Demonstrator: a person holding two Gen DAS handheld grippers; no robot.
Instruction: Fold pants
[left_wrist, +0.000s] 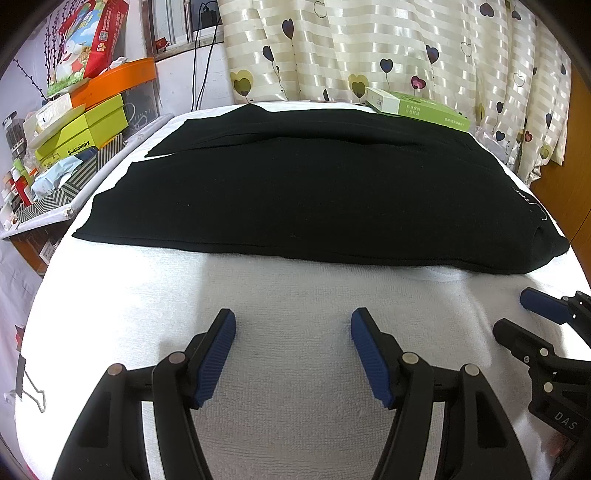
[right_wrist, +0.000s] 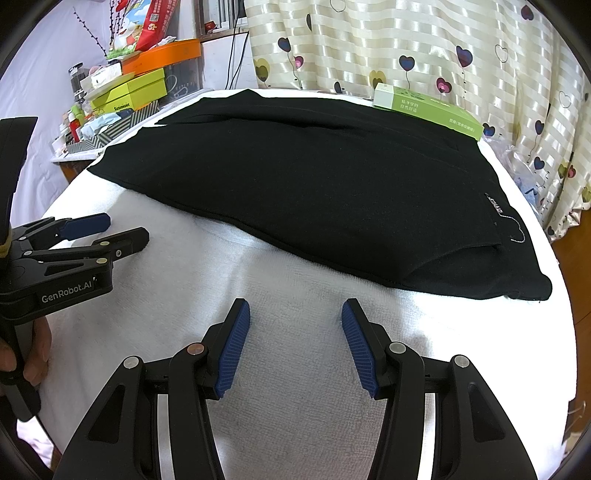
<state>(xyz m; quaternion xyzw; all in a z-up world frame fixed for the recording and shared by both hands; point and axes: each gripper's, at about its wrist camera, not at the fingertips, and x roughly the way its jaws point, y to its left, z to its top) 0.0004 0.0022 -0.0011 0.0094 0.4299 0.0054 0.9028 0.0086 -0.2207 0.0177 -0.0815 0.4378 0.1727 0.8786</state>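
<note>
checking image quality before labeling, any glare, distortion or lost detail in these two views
Left wrist view: strong fisheye bowing curves the white towel; black pants read as a near-featureless dark mass, the open left gripper sharp. Right wrist view: same bowing, towel blown out at its left and right edges, glossy highlights on the heart-print curtain, open right gripper sharp.

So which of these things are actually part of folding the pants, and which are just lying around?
Part of the job:
- black pants, laid flat
- white towel under them
- left claw, open, holding nothing
- right claw, open, holding nothing

Just lying about:
- green box at the far edge
- stacked boxes on the side shelf
- heart curtain
</note>
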